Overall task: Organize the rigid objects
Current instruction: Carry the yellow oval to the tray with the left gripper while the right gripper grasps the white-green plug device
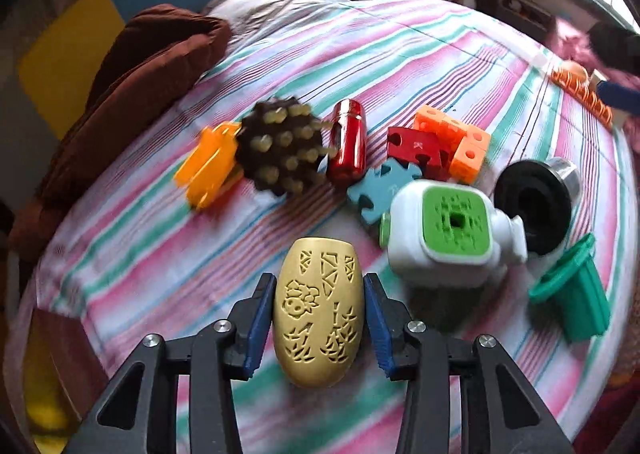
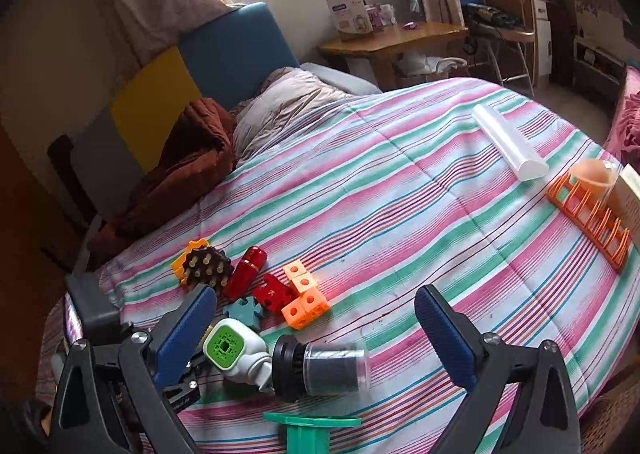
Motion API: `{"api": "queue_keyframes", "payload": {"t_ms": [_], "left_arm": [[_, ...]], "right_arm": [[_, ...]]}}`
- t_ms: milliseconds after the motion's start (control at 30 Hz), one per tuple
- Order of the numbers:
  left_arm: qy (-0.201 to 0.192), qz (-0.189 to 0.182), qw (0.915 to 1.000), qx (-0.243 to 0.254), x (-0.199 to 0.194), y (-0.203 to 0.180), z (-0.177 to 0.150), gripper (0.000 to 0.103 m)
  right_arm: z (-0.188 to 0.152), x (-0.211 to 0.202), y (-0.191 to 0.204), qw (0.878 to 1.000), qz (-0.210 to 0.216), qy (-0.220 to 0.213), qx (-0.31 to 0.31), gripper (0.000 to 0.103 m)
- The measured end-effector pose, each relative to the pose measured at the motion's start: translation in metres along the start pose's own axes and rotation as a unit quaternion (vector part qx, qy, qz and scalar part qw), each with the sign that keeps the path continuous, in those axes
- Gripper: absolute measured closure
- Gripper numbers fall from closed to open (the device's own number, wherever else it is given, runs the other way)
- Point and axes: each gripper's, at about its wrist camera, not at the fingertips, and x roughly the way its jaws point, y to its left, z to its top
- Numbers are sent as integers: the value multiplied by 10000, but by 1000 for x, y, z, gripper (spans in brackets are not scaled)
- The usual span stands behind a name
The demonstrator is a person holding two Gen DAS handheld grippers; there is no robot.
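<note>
green spool [image 2: 310, 430] cut off, spiky ball [image 1: 280, 146] blurred

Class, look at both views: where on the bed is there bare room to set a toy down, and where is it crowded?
Free: the wide striped bedspread between the orange cubes and the orange rack. Crowded: the cluster from the spiky ball past the red capsule to the black jar.

Gold carved egg [image 1: 318, 310] on pink, green and white striped bedspread [image 1: 400, 54].
</note>
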Motion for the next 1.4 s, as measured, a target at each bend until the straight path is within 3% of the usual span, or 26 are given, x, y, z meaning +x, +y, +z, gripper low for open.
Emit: {"api": "queue_keyframes", "payload": {"t_ms": [333,467,633,733,900,1067,1167,1200,1233,1267,1400], "left_arm": [[-327,-137,9960,-825,-46,10,-42,59],[-466,-149,9946,-911,-63,1,-61,59],[-676,-171,9923,-1022,-89,-5,-81,59],[-804,-144,9905,-1106,-105,-3,-91,59],[-1063,59,9864,-1249,-136,8,-107,59],[-1271,220,9800,-1518,-164,22,-124,59],[-1326,364,9767,-1645,-176,30,-135,59],[-1353,419,9753,-1694,-180,33,-138,59],[-1371,467,9740,-1743,-183,36,-143,59],[-1380,501,9729,-1789,-185,38,-146,59],[-1353,622,9695,-1948,-188,47,-160,59]], "right_arm": [[-3,13,0,9995,-15,310,-9,9],[-5,17,3,9991,17,410,-72,11],[-14,13,34,9950,525,390,-761,13],[-26,20,61,9857,762,683,-1340,13],[-50,46,104,9595,349,1148,-2550,13],[-67,88,121,9285,-403,1367,-3429,13],[-73,101,119,9221,-600,1354,-3575,14],[-74,101,120,9196,-642,1280,-3659,20],[-73,97,121,9211,-620,1134,-3673,34],[-72,95,120,9240,-552,1096,-3621,42],[-73,94,117,9242,-547,1096,-3618,42]]}}
